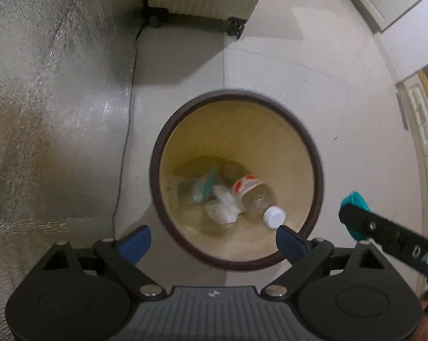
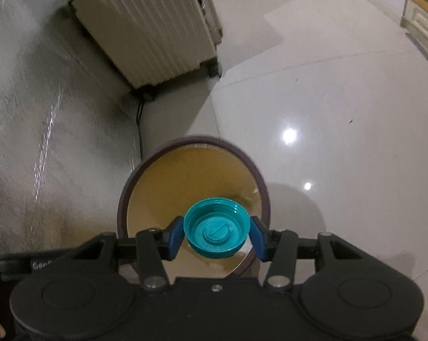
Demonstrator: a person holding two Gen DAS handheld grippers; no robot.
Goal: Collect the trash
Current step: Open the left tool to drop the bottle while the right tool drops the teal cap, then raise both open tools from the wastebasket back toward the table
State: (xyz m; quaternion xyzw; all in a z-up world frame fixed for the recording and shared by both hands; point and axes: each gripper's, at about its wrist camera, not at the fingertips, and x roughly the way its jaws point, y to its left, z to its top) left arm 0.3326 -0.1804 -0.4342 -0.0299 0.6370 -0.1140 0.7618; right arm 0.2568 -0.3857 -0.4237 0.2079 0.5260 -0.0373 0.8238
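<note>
A round trash bin (image 1: 317, 153) with a dark brown rim and yellow inside stands on the floor. In it lie a clear plastic bottle (image 1: 255, 194) with a white cap, crumpled white paper (image 1: 223, 209) and a greenish wrapper (image 1: 198, 189). My left gripper (image 1: 214, 241) is open and empty, above the bin's near edge. My right gripper (image 2: 217, 231) is shut on a teal bottle cap (image 2: 216, 227), held over the bin's near rim (image 2: 123, 199). The right gripper and the cap (image 1: 356, 199) also show at the right of the left wrist view.
A cream ribbed suitcase (image 2: 148, 25) on wheels stands past the bin by a textured wall (image 1: 43, 99). A thin black cable (image 1: 123, 164) runs down along the wall's foot. Glossy pale floor tiles (image 2: 327, 99) spread to the right, with furniture (image 1: 424, 119) at the far right.
</note>
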